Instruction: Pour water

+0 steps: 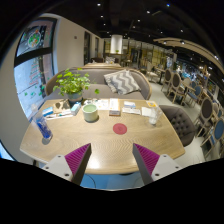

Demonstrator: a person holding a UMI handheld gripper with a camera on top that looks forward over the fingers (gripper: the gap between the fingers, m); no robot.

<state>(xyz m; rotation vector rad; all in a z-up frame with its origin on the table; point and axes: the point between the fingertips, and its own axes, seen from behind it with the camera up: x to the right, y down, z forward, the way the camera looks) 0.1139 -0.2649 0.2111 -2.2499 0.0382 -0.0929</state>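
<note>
The round wooden table [100, 140] serves as the landmark here, seen from above its near edge. On the table's left part lies a blue bottle [43, 128], tipped over or leaning, its long axis running from the near left toward the far middle of the table, the darker end nearer the gripper; which end bears the cap cannot be told. Behind the bottle, at the table's far left rim, stands a leafy green plant [70, 84] with some papers [58, 112] beside it. Toward the table's middle sits a pale green cup [91, 113], upright, and just to its right, nearer the gripper, a small round red coaster [120, 128] lies flat. Beyond the coaster, on the table's far side, are books or papers [118, 104], and further right a white object [150, 113] too small to identify. A grey chair [182, 122] stands off the table's right rim. The gripper [112, 160] hangs over the table's near edge with its fingers spread wide, purple pads [76, 156] facing inward, holding and touching nothing. The bottle lies well ahead of the left finger and outside the gap; the cup and coaster stand beyond the fingers, roughly in line with the gap.
</note>
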